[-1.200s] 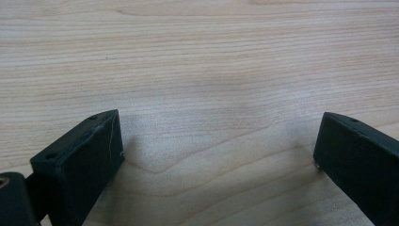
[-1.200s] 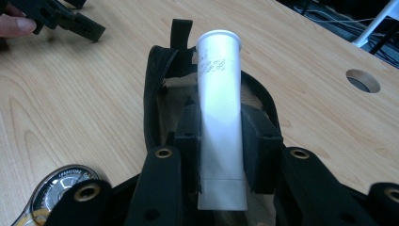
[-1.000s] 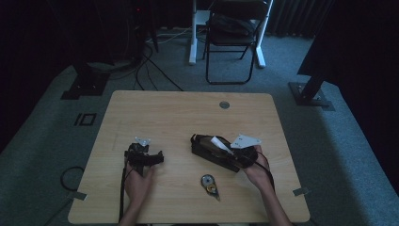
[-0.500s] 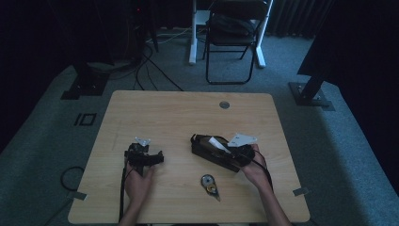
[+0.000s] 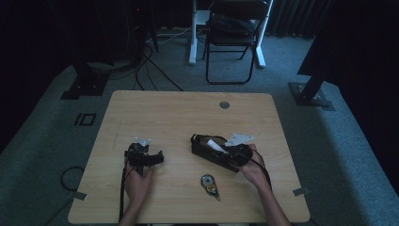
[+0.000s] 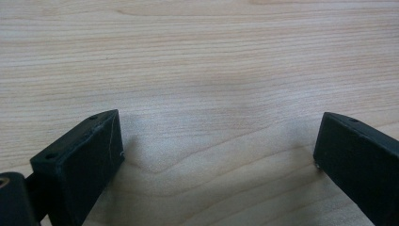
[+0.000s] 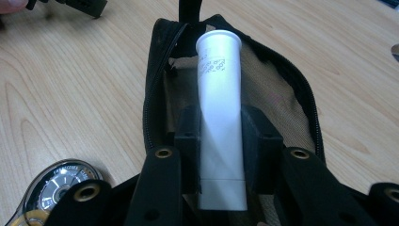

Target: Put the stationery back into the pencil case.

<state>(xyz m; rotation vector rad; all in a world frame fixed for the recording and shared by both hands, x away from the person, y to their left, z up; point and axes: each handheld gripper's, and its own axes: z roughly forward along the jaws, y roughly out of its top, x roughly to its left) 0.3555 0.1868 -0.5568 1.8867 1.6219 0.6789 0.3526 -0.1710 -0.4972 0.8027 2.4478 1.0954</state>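
A white tube lies lengthwise over the open black zip pouch, and my right gripper is shut on it, a pad on each side. In the high view the pouch sits right of the table's centre with the right gripper at its near end and the tube pale inside it. My left gripper rests on the table at the left. Its jaws stand wide apart over bare wood, the left gripper holding nothing.
A round correction-tape dispenser lies near the table's front edge, also at the lower left of the right gripper view as the dispenser. The wooden table has a grommet at the back. A folding chair stands beyond.
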